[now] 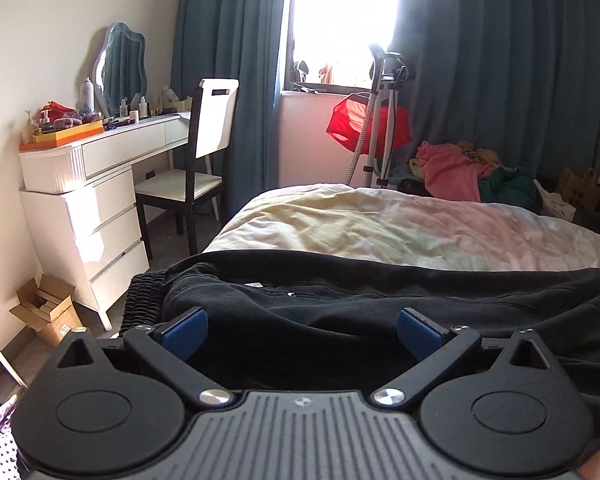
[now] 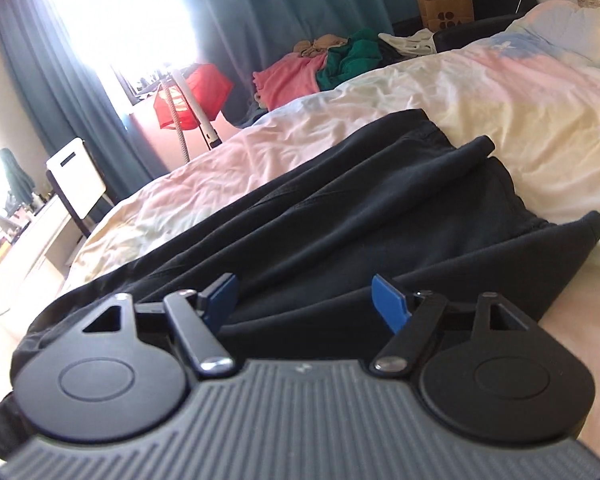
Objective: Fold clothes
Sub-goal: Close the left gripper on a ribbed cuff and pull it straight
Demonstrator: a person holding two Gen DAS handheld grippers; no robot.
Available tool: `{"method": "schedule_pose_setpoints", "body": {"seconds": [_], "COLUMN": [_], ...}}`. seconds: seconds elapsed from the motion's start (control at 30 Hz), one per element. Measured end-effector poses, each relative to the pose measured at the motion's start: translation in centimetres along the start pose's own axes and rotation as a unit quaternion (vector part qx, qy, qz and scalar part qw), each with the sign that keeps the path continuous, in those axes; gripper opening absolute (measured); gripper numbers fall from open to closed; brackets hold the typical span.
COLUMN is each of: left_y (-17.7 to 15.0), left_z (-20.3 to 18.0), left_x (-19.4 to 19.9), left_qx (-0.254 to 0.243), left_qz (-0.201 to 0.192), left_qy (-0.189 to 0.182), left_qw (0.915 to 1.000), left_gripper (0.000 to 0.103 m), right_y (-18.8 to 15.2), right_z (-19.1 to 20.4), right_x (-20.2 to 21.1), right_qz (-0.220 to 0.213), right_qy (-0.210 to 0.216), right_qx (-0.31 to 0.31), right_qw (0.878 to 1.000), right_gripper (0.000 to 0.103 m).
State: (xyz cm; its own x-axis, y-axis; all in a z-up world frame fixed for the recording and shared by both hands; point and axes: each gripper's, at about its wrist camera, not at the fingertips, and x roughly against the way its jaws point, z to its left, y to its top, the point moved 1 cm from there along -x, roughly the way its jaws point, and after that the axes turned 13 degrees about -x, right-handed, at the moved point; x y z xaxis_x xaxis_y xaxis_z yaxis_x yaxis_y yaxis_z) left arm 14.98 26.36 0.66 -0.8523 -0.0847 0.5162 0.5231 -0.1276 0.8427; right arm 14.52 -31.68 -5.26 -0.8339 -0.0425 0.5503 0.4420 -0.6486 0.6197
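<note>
Black trousers [image 1: 340, 304] lie across the lower half of the left wrist view, spread on a pale bedspread [image 1: 360, 224], with the gathered elastic waistband [image 1: 144, 300] at lower left. In the right wrist view the same garment [image 2: 340, 216] runs diagonally from lower left toward centre right, its folds and hem ends resting on the bedspread [image 2: 500, 92].

Left gripper [image 1: 300, 332], at the bottom of its frame, has its blue-padded fingers [image 1: 184, 330] spread wide above the dark cloth, gripping nothing. Right gripper [image 2: 306, 300] likewise shows its blue pads [image 2: 388, 300] standing well apart over the fabric, with nothing clamped.

Background, left wrist view: a white dressing table [image 1: 88, 184] with a mirror [image 1: 120, 68] at centre left, a white-backed chair [image 1: 204, 148] beside it, blue curtains [image 1: 500, 60] flanking a bright window [image 1: 340, 20], and a heap of coloured clothes [image 1: 460, 168] at centre right. A cardboard box [image 1: 48, 312] sits on the floor at lower left.
</note>
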Motion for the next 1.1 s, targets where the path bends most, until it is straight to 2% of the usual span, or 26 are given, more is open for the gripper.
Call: {"method": "schedule_pose_setpoints", "body": {"seconds": [0.13,0.27,0.33,0.4,0.47,0.57,0.67,0.7,0.73,0.77,0.83,0.87,0.9,1.0,1.1], "left_y": [1.3,1.6,1.0,-0.2,-1.4,-2.9,-3.6,-3.6,-3.5,-3.3,-2.6,-2.2,-1.5,0.6,3.6], "left_z": [8.5,15.2,18.1,20.3,21.5,22.1,22.2,21.7,21.1,20.4,19.4,19.0,18.7,17.9,17.9], "left_x": [-5.1,-11.6,-15.3,-18.7,-20.8,-22.3,-22.6,-22.6,-22.7,-22.5,-22.0,-21.8,-21.3,-19.7,-18.8], "left_qx": [0.046,0.055,0.088,0.137,0.164,0.182,0.198,0.195,0.184,0.166,0.142,0.138,0.136,0.126,0.125], "left_qz": [0.044,0.086,0.112,0.132,0.15,0.155,0.147,0.148,0.151,0.148,0.142,0.139,0.132,0.109,0.09], "left_qy": [0.031,0.024,-0.005,-0.058,-0.114,-0.159,-0.194,-0.211,-0.207,-0.196,-0.175,-0.165,-0.151,-0.106,-0.067], "left_qw": [0.9975,0.9945,0.9897,0.98,0.9683,0.9579,0.9496,0.9463,0.9488,0.9551,0.9638,0.9666,0.9702,0.9803,0.9859], "left_gripper": [0.102,0.102,0.101,0.1,0.098,0.097,0.079,0.066,0.064,0.06,0.022,0.014,0.01,0.009,0.009], "right_y": [-0.3,-0.5,-0.6,-0.6,-0.5,-0.2,0.1,0.1,0.2,0.2,0.1,0.1,0.1,0.0,0.2], "right_z": [0.3,0.6,0.7,0.6,0.5,0.1,-0.4,-0.6,-0.8,-1.1,-1.7,-2.0,-2.4,-3.0,-2.7], "right_x": [-0.3,-2.0,-3.2,-4.3,-5.1,-6.0,-6.6,-6.8,-6.9,-7.0,-7.1,-7.1,-7.0,-6.5,-5.7], "right_qz": [-0.012,-0.005,0.004,0.013,0.019,0.024,0.024,0.023,0.023,0.025,0.027,0.028,0.03,0.027,0.012], "right_qy": [-0.009,-0.021,-0.032,-0.041,-0.047,-0.049,-0.055,-0.058,-0.061,-0.063,-0.065,-0.066,-0.067,-0.067,-0.072], "right_qx": [-0.012,-0.015,-0.02,-0.027,-0.039,-0.064,-0.09,-0.097,-0.105,-0.117,-0.14,-0.152,-0.165,-0.183,-0.167], "right_qw": [1.0,1.0,0.999,0.999,0.998,0.996,0.994,0.993,0.992,0.991,0.988,0.986,0.984,0.98,0.983], "right_gripper": [0.076,0.076,0.076,0.076,0.076,0.076,0.076,0.076,0.076,0.076,0.076,0.076,0.076,0.076,0.076]}}
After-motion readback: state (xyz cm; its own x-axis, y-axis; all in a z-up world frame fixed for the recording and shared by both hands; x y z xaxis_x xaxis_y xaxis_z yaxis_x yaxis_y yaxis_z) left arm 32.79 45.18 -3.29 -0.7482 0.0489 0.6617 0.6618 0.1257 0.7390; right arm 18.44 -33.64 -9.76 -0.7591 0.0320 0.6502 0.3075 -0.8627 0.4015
